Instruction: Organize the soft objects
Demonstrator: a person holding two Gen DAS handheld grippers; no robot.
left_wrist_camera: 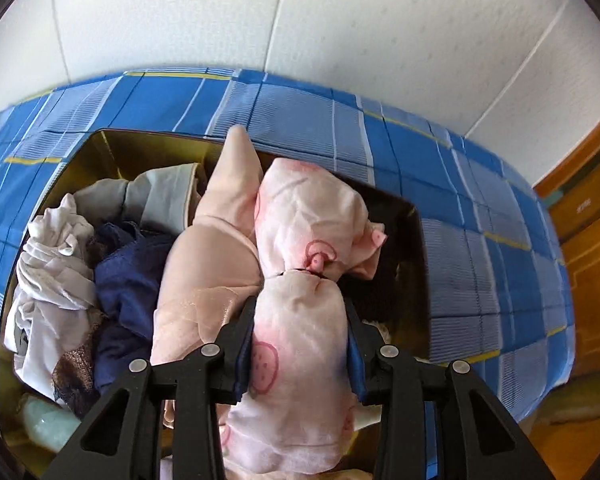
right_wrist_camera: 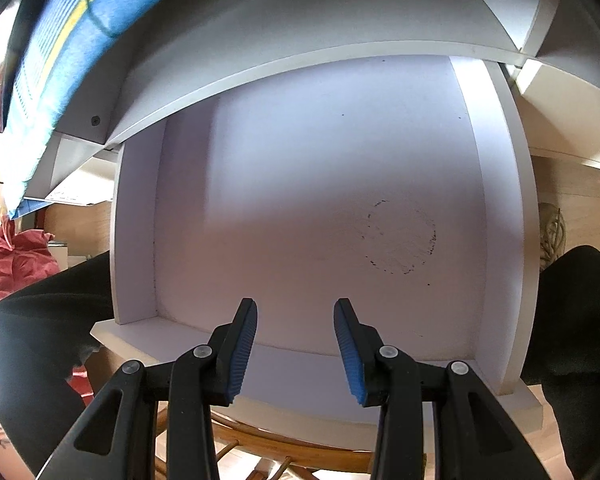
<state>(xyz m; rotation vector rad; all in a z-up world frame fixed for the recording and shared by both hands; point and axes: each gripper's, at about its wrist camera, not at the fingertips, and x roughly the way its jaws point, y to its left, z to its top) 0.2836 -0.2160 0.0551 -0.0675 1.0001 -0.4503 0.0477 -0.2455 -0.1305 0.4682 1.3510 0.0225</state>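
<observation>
We see the bed's blue checked sheet [left_wrist_camera: 400, 152] carrying a gold-lined box [left_wrist_camera: 112, 152]; our white drawer [right_wrist_camera: 300, 200] sits bare.

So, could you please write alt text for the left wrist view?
The left gripper clamps a pink printed cloth bundle above a gold box full of rolled garments. The box sits on a blue checked bedsheet.

One gold metal box [left_wrist_camera: 112, 152] holds several soft bundles: two pink cloth rolls, one printed [left_wrist_camera: 300, 320] and one plain [left_wrist_camera: 216, 248]; one navy cloth [left_wrist_camera: 128, 280]; one white cloth [left_wrist_camera: 52, 276]; one grey cloth [left_wrist_camera: 156, 196].
</observation>
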